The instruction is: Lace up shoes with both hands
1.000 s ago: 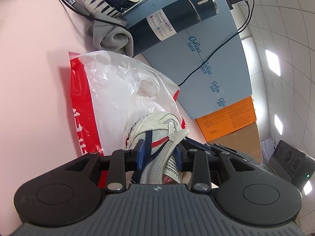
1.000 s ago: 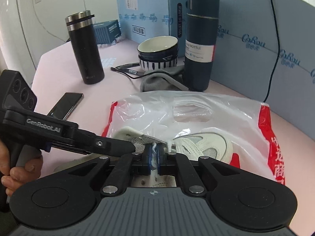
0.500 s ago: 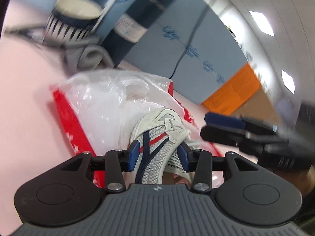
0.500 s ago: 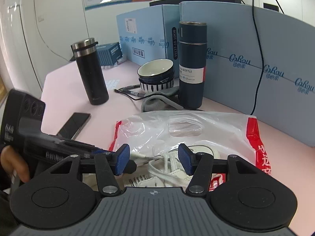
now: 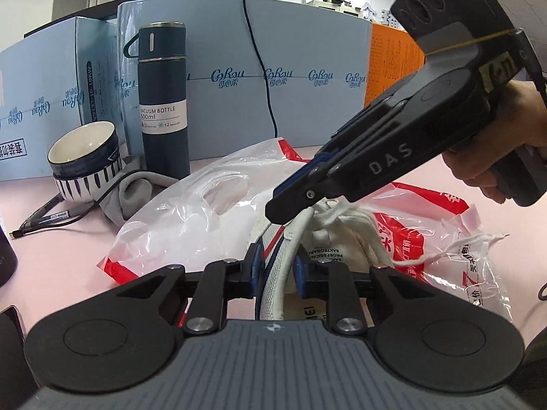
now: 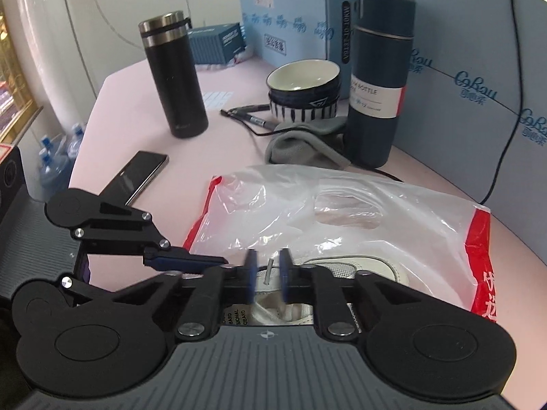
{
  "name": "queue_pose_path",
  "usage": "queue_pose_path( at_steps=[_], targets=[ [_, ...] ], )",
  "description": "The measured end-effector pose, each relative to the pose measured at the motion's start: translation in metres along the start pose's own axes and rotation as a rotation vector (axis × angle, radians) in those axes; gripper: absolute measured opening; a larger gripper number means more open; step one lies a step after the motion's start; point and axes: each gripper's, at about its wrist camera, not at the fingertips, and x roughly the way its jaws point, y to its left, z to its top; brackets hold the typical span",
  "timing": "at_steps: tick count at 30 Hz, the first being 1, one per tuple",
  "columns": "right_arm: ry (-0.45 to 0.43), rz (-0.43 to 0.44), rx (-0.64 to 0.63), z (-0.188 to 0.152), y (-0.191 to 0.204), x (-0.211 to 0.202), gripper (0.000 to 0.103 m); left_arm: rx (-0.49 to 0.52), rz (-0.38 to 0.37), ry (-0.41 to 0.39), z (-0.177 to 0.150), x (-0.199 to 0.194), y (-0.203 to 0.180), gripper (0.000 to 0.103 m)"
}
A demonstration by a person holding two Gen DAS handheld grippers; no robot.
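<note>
Pink worktop (image 6: 112,116) carries a white shoe (image 5: 328,249) that lies on a red and white plastic bag (image 5: 205,218). In the left wrist view, the left hand-held gripper (image 5: 278,266) grips the padded collar of the shoe between its blue pads (image 5: 255,266). The right hand-held gripper (image 6: 267,275) is a little open; a lace tip (image 6: 269,268) stands in the gap, touching neither pad. From the left view, its closed-looking tip presses on the bunched white lace (image 5: 328,217). Behind stand a navy vacuum bottle (image 5: 164,102), a striped bowl (image 5: 85,160) and a grey cloth (image 5: 136,191).
</note>
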Motion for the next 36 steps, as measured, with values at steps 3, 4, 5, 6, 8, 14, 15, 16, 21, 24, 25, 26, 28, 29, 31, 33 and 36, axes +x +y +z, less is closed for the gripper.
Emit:
queue_pose_path(
  at_steps=[3,4,5,6,8,14,15,16,21,24,25,26,28,29,31,33,36],
  targets=[
    [0.001,0.02,0.01,0.003,-0.002,-0.002,0.003,-0.011,-0.009,0.005,0.0,0.002,0.002,0.018],
    [-0.022,0.035,0.035,0.008,-0.006,-0.008,0.003,-0.013,-0.011,0.005,0.0,0.002,0.002,0.018],
    [-0.044,0.05,0.061,0.012,-0.01,-0.014,0.003,-0.01,-0.012,0.006,0.0,0.003,0.001,0.018],
    [-0.066,0.064,0.087,0.017,-0.013,-0.02,0.003,-0.008,-0.015,0.008,0.0,0.003,0.001,0.018],
    [-0.111,0.094,0.138,0.026,-0.021,-0.031,0.003,-0.004,-0.019,0.011,0.0,0.003,0.0,0.018],
    [-0.246,0.169,0.259,0.056,-0.039,-0.067,0.003,-0.006,-0.024,0.018,0.001,0.003,-0.001,0.018],
    [-0.263,0.178,0.265,0.06,-0.04,-0.071,0.003,-0.008,-0.025,0.019,0.001,0.003,-0.001,0.018],
    [-0.294,0.192,0.273,0.066,-0.042,-0.079,0.002,-0.009,-0.025,0.02,0.001,0.004,-0.001,0.018],
    [-0.411,0.193,0.229,0.09,-0.04,-0.111,0.001,-0.013,-0.024,0.024,0.001,0.004,-0.001,0.018],
    [-0.293,0.16,0.188,0.086,-0.038,-0.097,0.002,-0.014,-0.021,0.026,0.001,0.004,-0.001,0.019],
    [-0.242,0.155,0.192,0.083,-0.039,-0.09,0.004,-0.014,-0.02,0.027,0.001,0.004,-0.001,0.02],
    [-0.184,0.14,0.202,0.076,-0.042,-0.079,0.009,-0.015,-0.018,0.027,0.0,0.004,-0.001,0.02],
    [-0.093,0.127,0.234,0.056,-0.046,-0.056,0.01,-0.022,-0.016,0.028,0.0,0.003,-0.001,0.02],
    [-0.064,0.126,0.251,0.047,-0.047,-0.047,0.011,-0.025,-0.015,0.029,0.0,0.003,0.0,0.02],
    [-0.022,0.134,0.267,0.03,-0.043,-0.032,0.011,-0.024,-0.014,0.029,0.0,0.003,-0.001,0.02],
    [0.015,0.134,0.25,0.019,-0.034,-0.019,0.015,-0.016,-0.017,0.03,0.0,0.002,-0.002,0.02],
    [0.044,0.089,0.176,0.01,-0.018,-0.006,0.016,-0.001,-0.029,0.032,0.001,0.001,-0.004,0.022]
  ],
)
